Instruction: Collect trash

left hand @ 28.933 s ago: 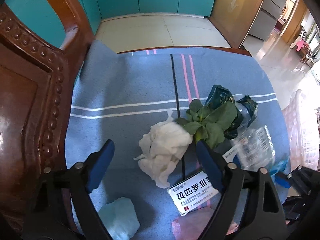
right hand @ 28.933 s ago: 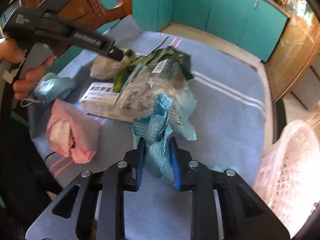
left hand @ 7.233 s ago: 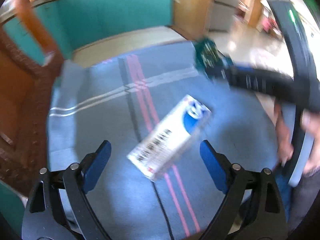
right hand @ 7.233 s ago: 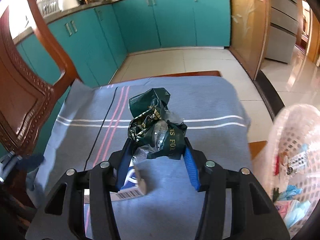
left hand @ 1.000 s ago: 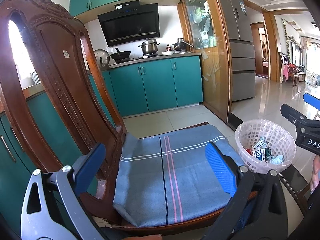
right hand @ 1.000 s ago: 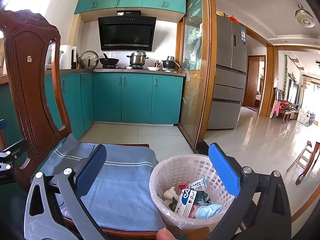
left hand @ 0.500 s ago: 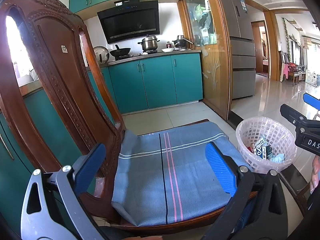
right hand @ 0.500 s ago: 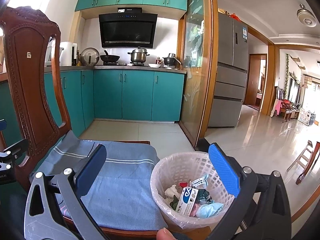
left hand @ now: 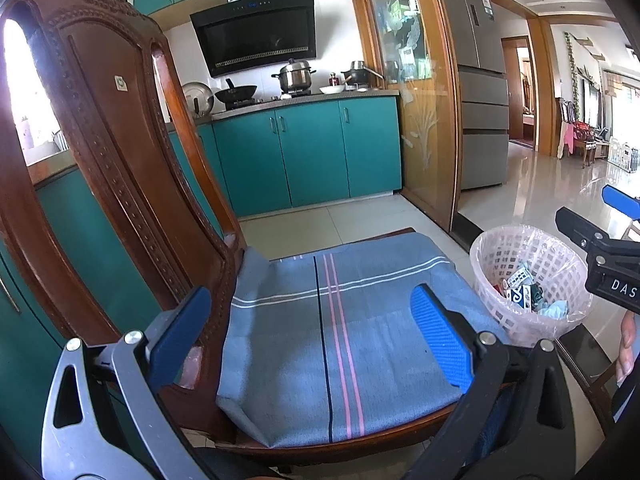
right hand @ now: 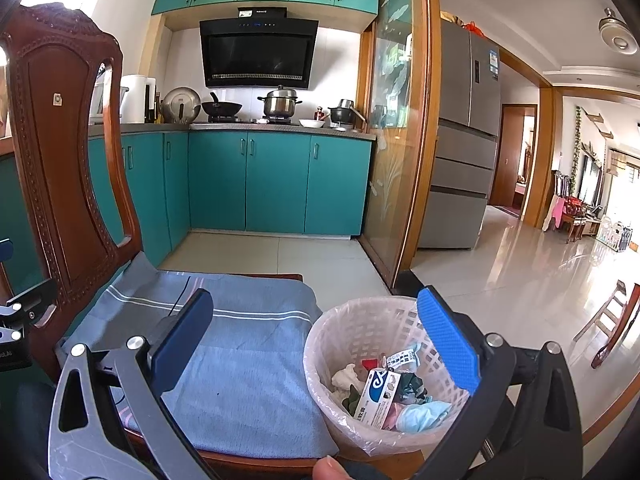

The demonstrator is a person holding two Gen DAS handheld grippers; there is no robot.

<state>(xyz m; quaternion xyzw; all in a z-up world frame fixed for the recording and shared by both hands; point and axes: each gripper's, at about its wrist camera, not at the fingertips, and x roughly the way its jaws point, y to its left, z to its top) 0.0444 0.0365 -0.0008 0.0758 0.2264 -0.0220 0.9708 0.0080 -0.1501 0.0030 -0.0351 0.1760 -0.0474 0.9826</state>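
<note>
The left gripper (left hand: 312,332) is wide open and holds nothing. The right gripper (right hand: 316,340) is wide open too, and it is empty as well.

Right under and in front of the left gripper is the blue cloth (left hand: 340,320) on the seat of the wooden chair (left hand: 120,160). The cloth looks bare. No trash can be seen on it from either camera.

Off to the right of the left gripper, and just below the right gripper, stands the pink basket (right hand: 360,316). It has a thin clear bag inside it. The trash is in there: a white and blue box (right hand: 378,396), a white crumpled tissue (right hand: 346,376), a light blue mask (right hand: 424,414), something dark green and a small white label.

So the job looks about done. The good thing to do now is to look once more. Turn each gripper slowly so the cameras see the edges of the cloth and the floor near the chair. A small bit could hide in a fold by the chair back.

Keep both grippers up and away from the basket. It is light and sits close to the chair edge, so a bump could tip it and spill the trash out.

A fingertip (right hand: 330,468) shows at the bottom of the right camera view.
</note>
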